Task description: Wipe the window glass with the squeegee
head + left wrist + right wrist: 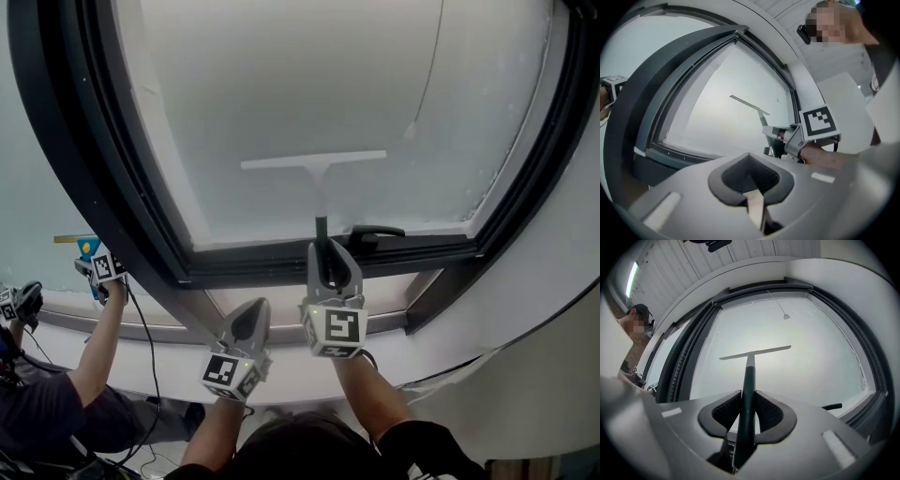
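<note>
- Here the right claw (749, 405) is clamped on the squeegee (320, 187). Its two ribbed pads press the dark green handle (747, 385) from either side and stand only the handle's width apart.
- The handle runs up and away from that claw to a pale blade (314, 160). The blade lies level against the glass (281, 84), near the middle of the pane and well above its bottom edge.
- The left claw (751, 180) is closed with nothing in it, and its pads meet.
- In the head view the left claw hangs just left of the right claw and a little nearer. It is below the window's bottom edge, apart from both glass and squeegee.
- The glass looks milky white and sits in a thick dark frame (272, 265).
- A black latch (375, 231) sits on the frame's bottom rail, just right of the right claw.
- A thin cord (429, 66) hangs in front of the right part of the pane. It ends in a small pull above the blade's right end.
- Under the frame runs a pale ledge (394, 291), beyond both claws.
- At far left a second person (56, 394) reaches an arm up toward the neighbouring pane, holding another marker-cube tool (105, 267). What that tool grips is too small to tell.
</note>
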The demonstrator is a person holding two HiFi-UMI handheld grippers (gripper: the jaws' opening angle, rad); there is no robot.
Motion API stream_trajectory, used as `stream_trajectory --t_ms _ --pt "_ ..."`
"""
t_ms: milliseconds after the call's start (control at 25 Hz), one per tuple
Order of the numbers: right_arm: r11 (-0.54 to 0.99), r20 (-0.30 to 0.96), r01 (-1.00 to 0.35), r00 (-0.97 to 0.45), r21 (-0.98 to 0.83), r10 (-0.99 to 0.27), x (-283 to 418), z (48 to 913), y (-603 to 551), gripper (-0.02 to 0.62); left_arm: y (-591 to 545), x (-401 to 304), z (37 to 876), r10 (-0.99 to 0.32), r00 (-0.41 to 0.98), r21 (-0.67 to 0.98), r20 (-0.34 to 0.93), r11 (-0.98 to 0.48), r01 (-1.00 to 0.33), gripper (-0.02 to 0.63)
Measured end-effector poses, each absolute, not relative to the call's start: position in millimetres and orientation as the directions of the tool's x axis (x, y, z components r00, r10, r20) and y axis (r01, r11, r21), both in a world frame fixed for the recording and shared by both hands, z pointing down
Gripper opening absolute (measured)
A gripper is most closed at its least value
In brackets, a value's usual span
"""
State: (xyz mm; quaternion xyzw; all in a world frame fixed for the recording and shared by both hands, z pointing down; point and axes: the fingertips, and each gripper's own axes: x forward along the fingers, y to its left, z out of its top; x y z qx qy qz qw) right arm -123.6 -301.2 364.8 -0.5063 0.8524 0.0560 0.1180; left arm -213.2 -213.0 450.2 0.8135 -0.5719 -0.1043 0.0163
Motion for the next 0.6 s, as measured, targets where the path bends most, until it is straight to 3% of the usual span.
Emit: stream_trajectory --t_ms 600 --pt "0.480 -0.163 -0.873 -0.463 -0.089 -0.871 -127.0 404.0 -295.3 0.097 -219.4 -216.4 458.4 -0.936 0.329 0.143 -0.123 -0.345 -0.928 -0.002"
